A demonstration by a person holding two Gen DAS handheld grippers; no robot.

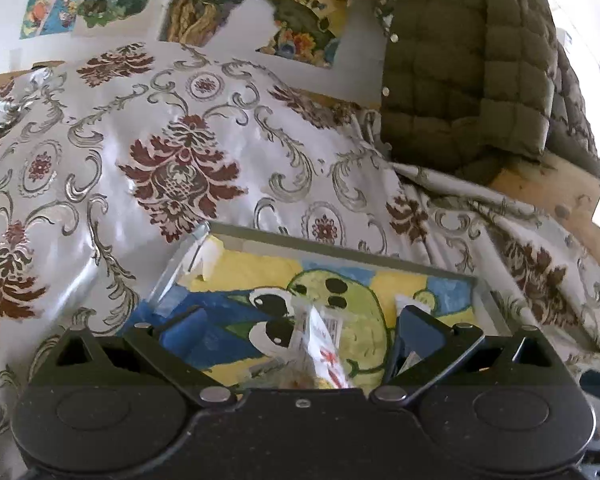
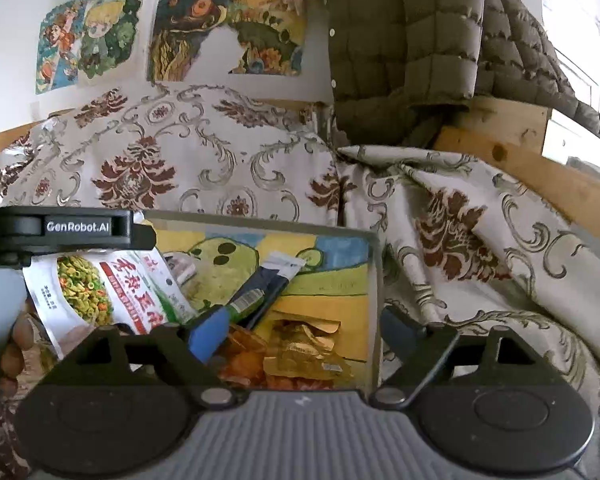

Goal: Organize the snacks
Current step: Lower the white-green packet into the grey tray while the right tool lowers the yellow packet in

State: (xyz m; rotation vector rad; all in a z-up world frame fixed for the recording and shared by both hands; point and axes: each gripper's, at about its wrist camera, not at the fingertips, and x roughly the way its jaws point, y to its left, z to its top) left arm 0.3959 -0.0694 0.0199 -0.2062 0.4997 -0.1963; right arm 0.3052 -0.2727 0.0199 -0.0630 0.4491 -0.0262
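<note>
- The left gripper [image 1: 300, 322] stands with its jaws spread wide and nothing pressed between them; one blue pad [image 1: 188, 322] shows on the left finger.
- Between those spread fingers, touching neither, a clear snack packet [image 1: 320, 344] with red and white print lies in the tray.
- In the right wrist view the same left gripper [image 2: 66, 226] comes in from the left edge, its black body just above a white snack bag [image 2: 108, 292].
- That white snack bag shows a picture of green and orange pieces, a red band with white characters and a green lower corner; it lies tilted in the left part of the tray.
- The right gripper [image 2: 304, 330] is released too, jaws wide apart; its right finger sits outside the tray's clear right wall, its left blue-padded finger inside.
- Between the right gripper's fingers lie crinkled orange and gold wrappers [image 2: 300, 350], not gripped.
- A dark, long packet [image 2: 260, 288] with a white end and a green label lies slantwise just beyond the left finger, its lower end near the white bag.
- All of these sit in a clear-walled tray [image 2: 374, 300] whose floor carries a painted green cartoon figure on yellow and blue.
- The tray rests on a pale cloth [image 1: 140, 160] with maroon and grey scrollwork.
- Beyond hang an olive quilted jacket [image 1: 460, 72] and colourful pictures [image 2: 88, 36] on the wall.
</note>
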